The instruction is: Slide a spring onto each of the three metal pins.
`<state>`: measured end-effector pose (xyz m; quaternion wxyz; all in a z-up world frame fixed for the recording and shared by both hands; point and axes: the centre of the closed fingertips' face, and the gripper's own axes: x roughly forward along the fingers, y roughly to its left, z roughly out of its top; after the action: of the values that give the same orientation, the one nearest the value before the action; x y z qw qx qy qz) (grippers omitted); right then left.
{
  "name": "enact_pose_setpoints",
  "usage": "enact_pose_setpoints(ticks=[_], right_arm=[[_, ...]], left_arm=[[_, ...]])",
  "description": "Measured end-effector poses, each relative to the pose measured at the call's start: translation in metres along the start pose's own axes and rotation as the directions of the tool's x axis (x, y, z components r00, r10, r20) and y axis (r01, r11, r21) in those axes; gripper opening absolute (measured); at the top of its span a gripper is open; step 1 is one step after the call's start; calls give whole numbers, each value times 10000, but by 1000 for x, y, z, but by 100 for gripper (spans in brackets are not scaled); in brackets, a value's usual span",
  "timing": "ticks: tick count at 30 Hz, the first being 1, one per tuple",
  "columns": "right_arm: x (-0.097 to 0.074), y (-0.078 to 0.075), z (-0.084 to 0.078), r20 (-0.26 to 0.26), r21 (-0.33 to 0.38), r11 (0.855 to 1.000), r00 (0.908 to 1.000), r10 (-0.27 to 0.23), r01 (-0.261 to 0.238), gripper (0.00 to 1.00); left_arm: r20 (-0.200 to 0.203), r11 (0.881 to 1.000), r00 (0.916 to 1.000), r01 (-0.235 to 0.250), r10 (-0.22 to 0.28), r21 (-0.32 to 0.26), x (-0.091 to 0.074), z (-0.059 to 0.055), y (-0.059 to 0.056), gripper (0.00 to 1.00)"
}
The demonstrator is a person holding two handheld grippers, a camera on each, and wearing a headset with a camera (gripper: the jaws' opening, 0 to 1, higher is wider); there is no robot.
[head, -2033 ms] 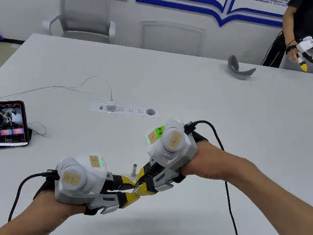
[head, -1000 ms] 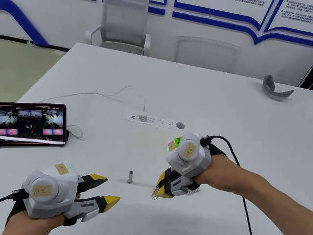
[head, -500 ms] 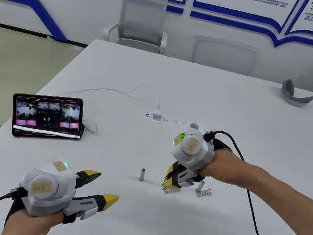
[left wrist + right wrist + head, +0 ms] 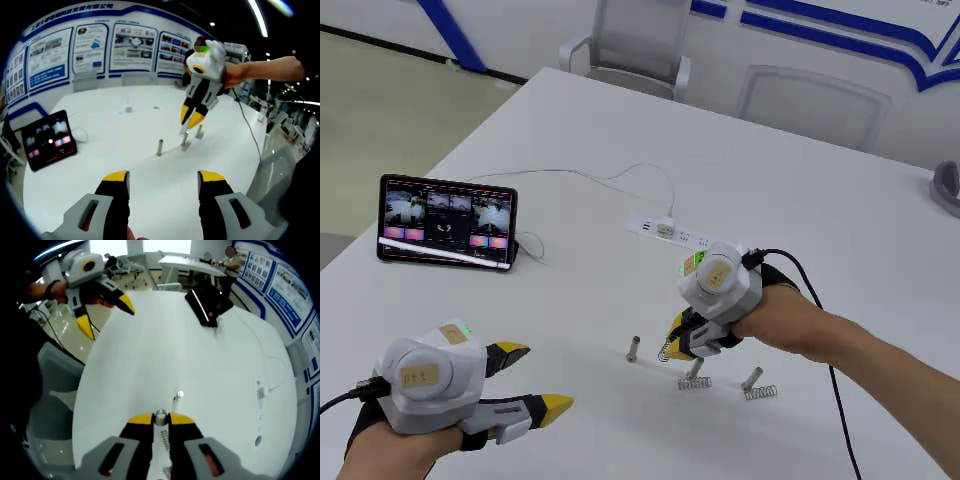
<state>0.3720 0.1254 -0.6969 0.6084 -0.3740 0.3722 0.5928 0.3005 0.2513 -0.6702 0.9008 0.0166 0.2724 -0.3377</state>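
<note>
Right claw [image 4: 161,418], spring [image 4: 163,439] half-hidden between jaws

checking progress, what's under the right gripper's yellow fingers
A thin metal coil spring hangs from the right gripper, over a short silver metal pin. The spring's top is covered by the fingers.

Bright even indoor light, soft shadows, fisheye-warped edges.

White left gripper [image 4: 538,375], white right gripper [image 4: 673,349], yellow-tipped jaws, black cables [image 4: 842,415]
</note>
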Motion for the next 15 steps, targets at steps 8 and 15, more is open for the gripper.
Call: enact_pose_setpoints(ticks=[8,15], right_arm=[[16,-12,4,-145,-179,9998,9998,-118,115,12],[23,-25,8,-94,-13,9992,9992,-389,389,12]], left_arm=[[16,9998,9999,-115,115,-187,-5,-5,2,56],[-42,9996,10000,-83,82,-286,-6,-9,-1,56]])
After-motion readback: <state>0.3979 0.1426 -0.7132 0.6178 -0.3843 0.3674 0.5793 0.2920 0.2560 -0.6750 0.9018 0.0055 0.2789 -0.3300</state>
